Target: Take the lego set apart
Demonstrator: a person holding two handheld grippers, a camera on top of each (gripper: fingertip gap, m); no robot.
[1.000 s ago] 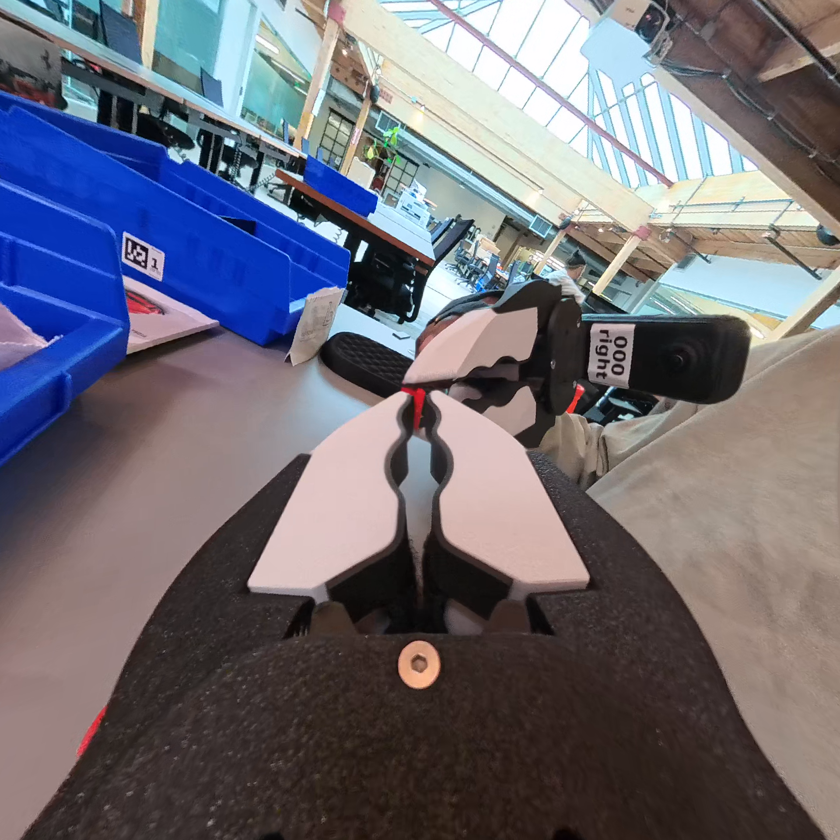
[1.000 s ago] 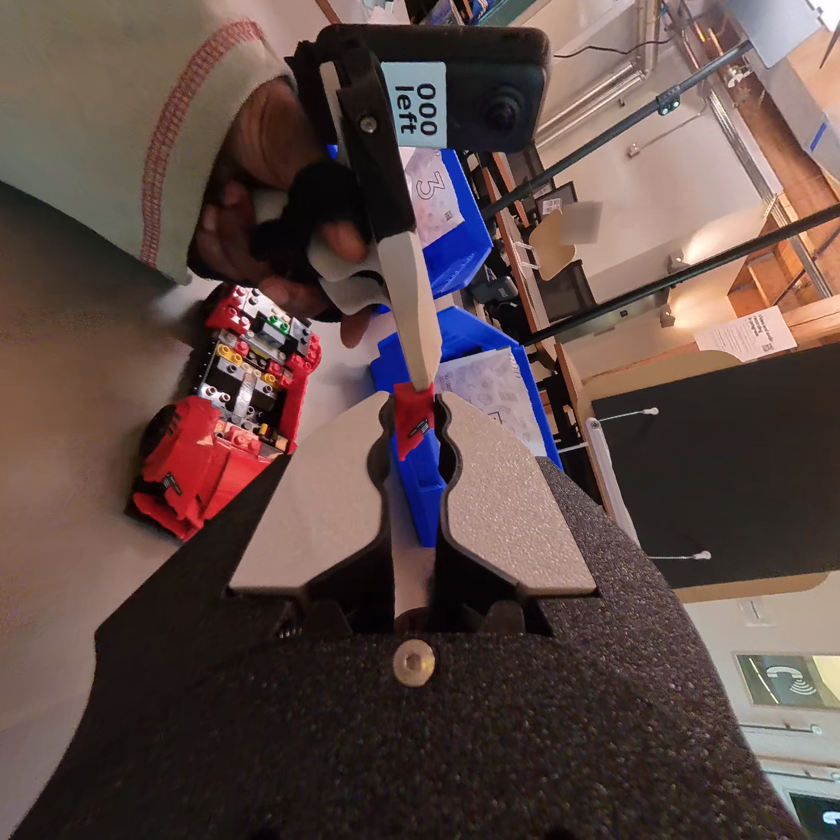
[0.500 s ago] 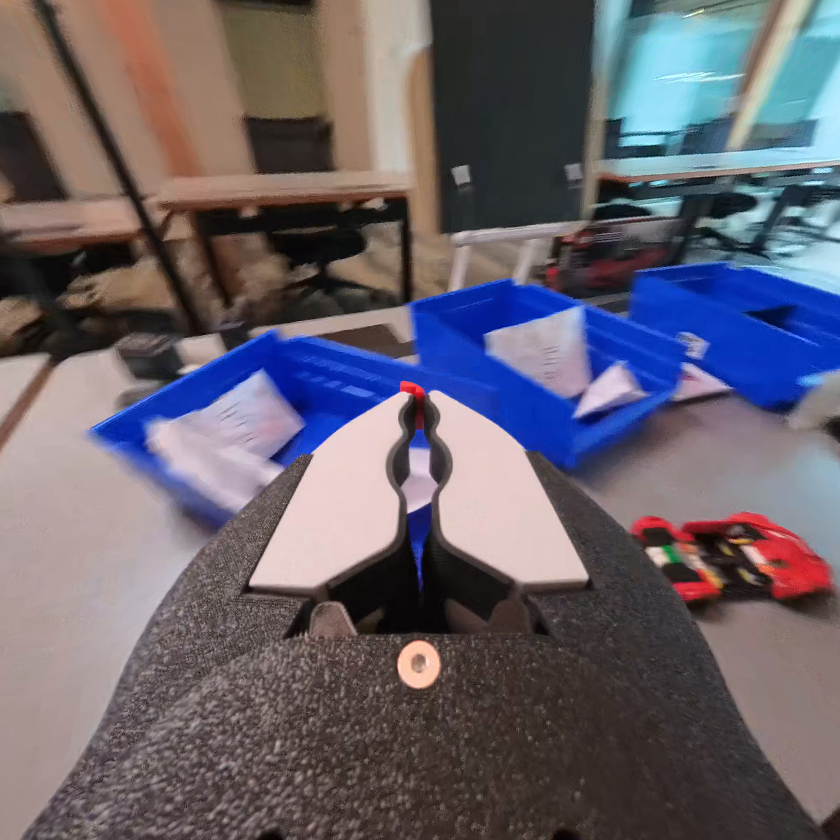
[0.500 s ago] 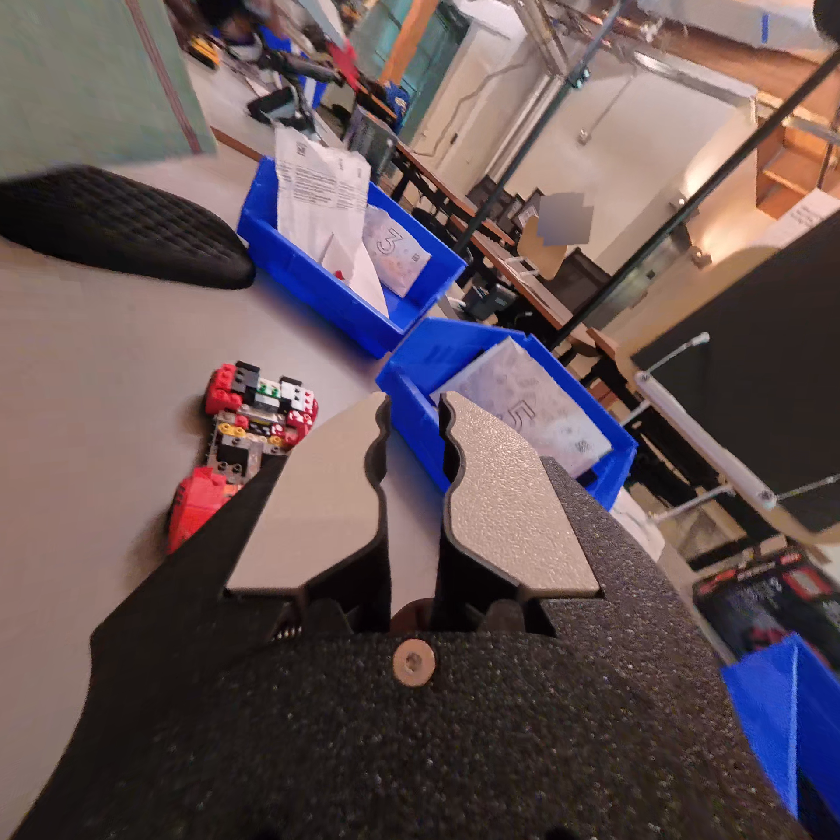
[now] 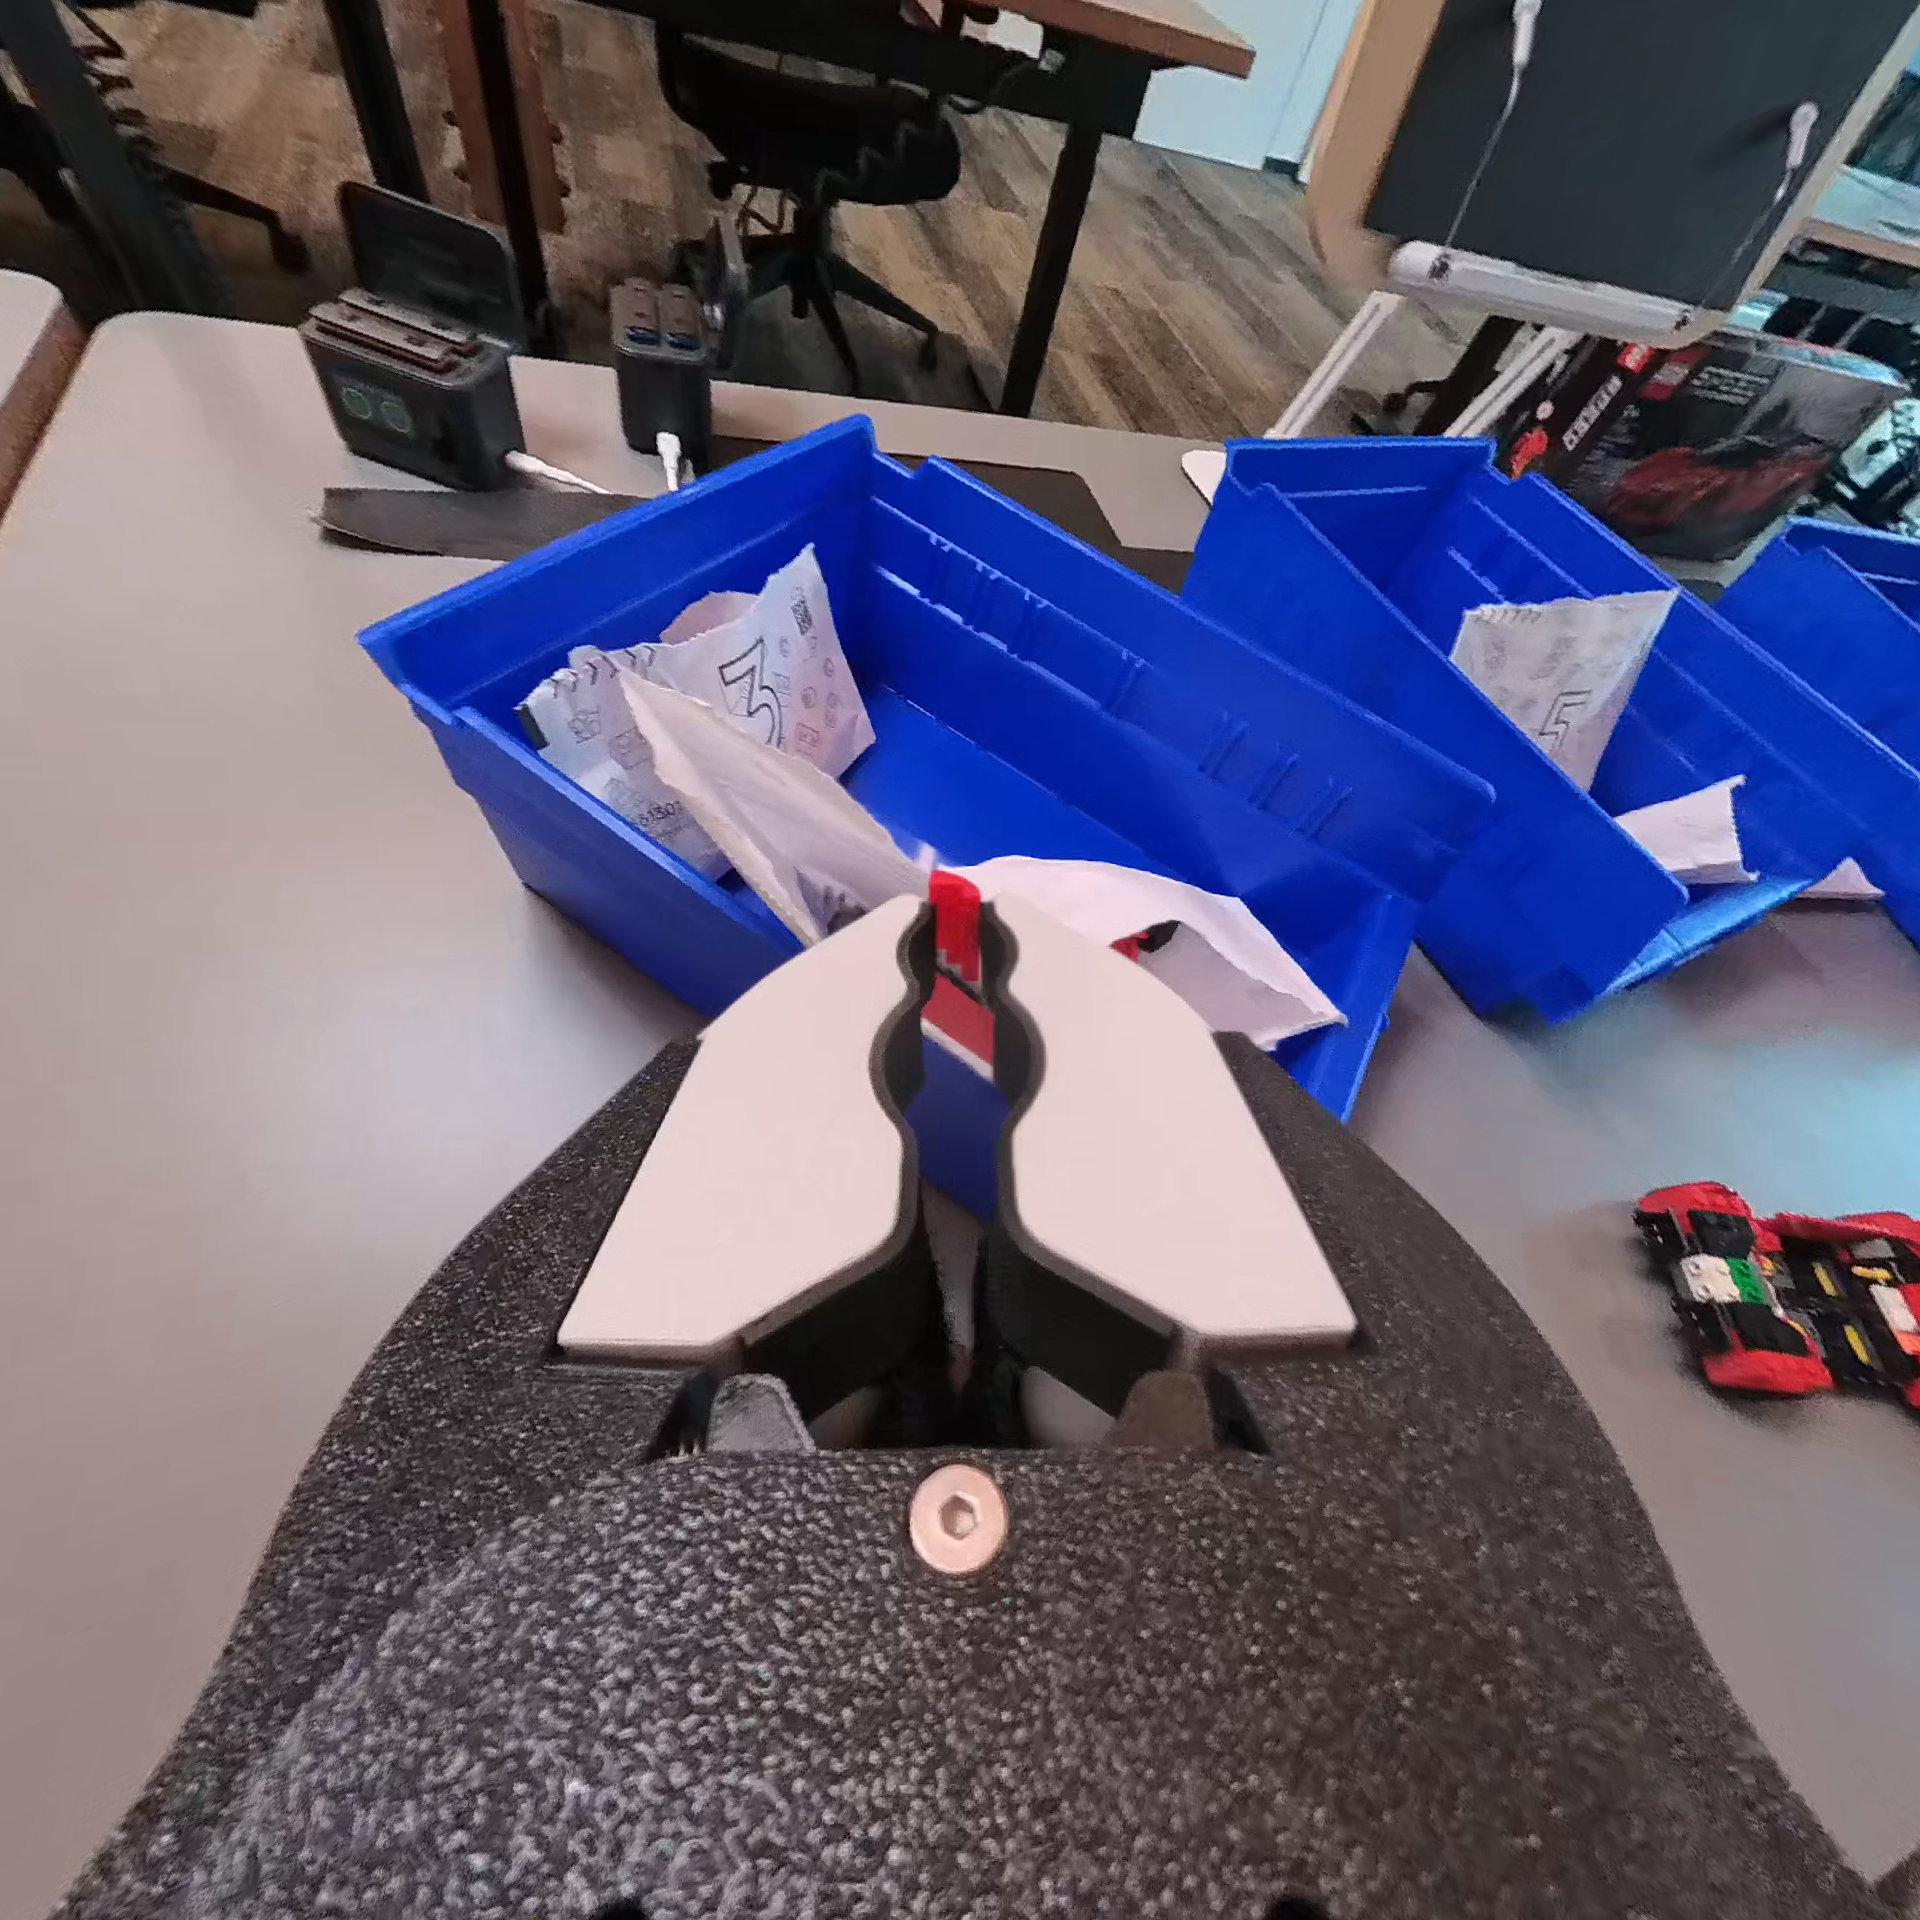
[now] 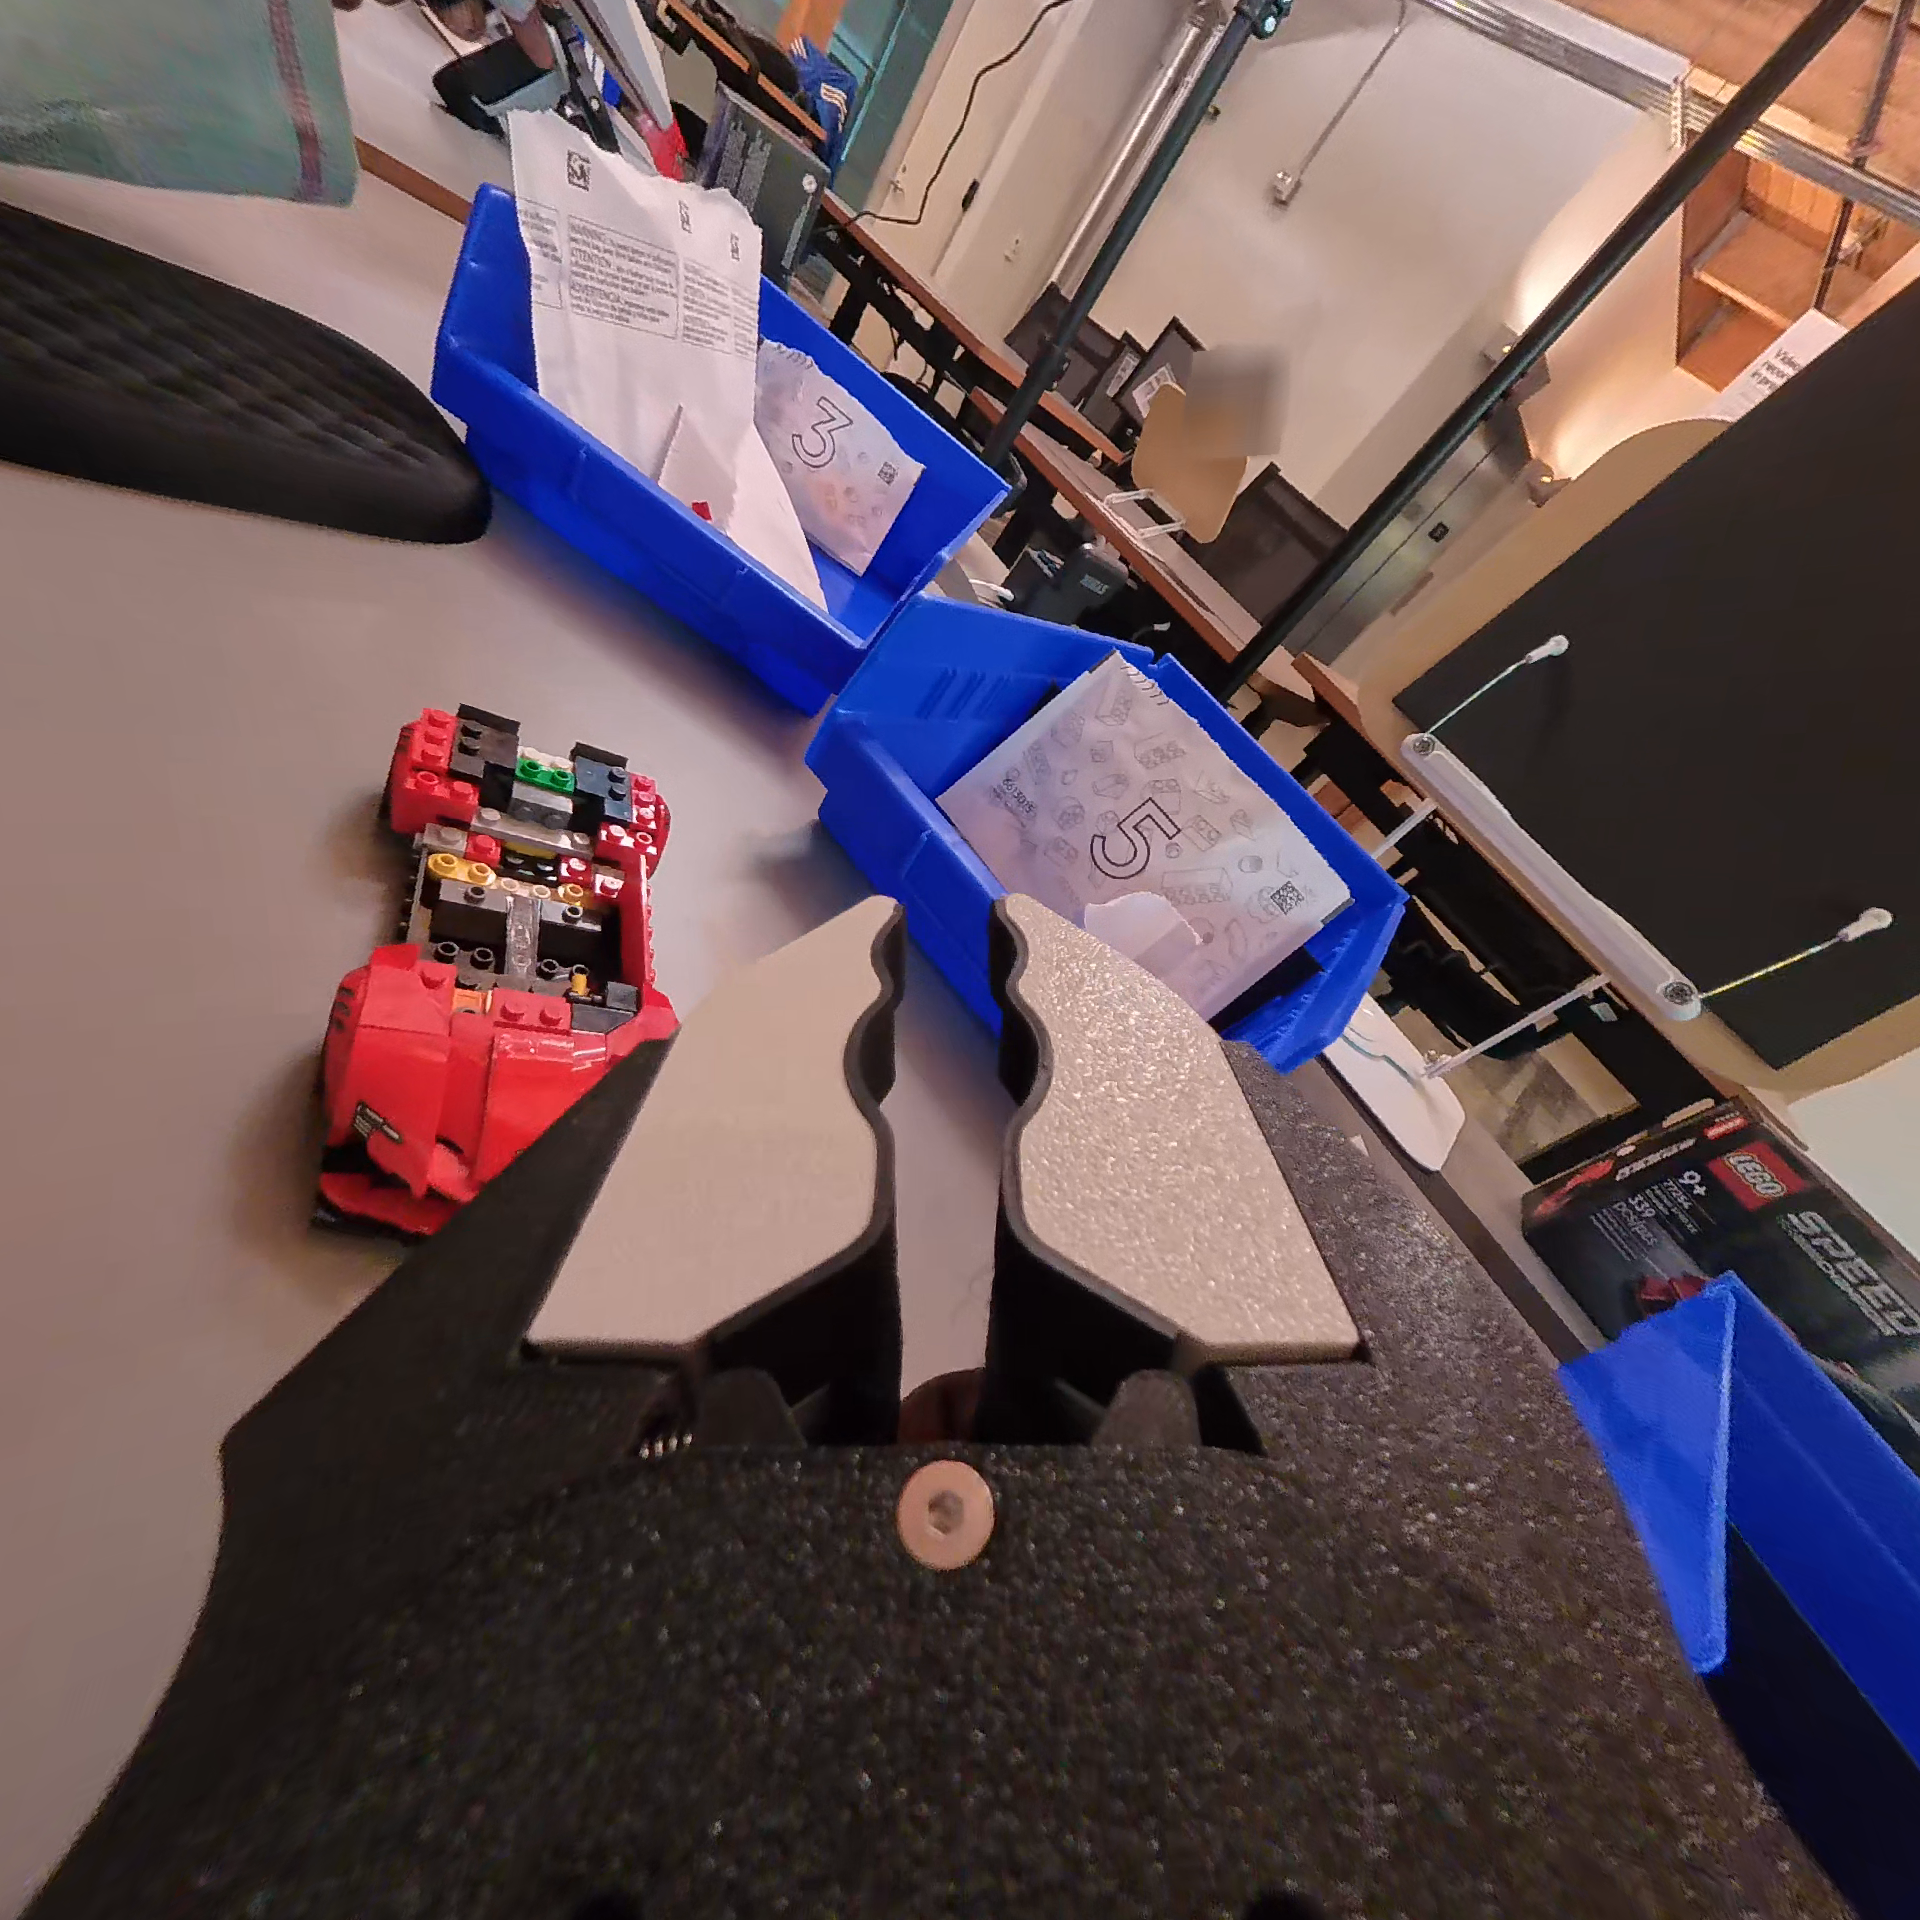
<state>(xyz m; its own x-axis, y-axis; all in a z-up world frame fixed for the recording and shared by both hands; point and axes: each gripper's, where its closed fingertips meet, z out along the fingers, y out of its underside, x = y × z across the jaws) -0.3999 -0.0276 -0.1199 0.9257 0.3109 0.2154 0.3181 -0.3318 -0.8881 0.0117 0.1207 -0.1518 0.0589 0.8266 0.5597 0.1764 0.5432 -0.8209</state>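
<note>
Left gripper [image 5: 956, 914] holds a small red lego piece [image 5: 956, 987] over the near blue plastic bin [image 5: 1039, 644]; right gripper [image 6: 945, 914] is empty.

Left fingers [image 5: 769, 1122] are clamped on the red piece, which stands upright between their tips, above the bin's front wall and its torn white paper bags [image 5: 727, 717]. Right fingers [image 6: 727, 1132] are slightly apart with nothing between them, above the grey desk [image 6: 156, 831]. The partly stripped red lego car [image 6: 499, 945] lies on the desk just left of the right gripper, studs exposed, near two blue bins. A second blue plastic bin [image 6: 1039, 665] with a printed paper bag sits beyond the right fingers.
</note>
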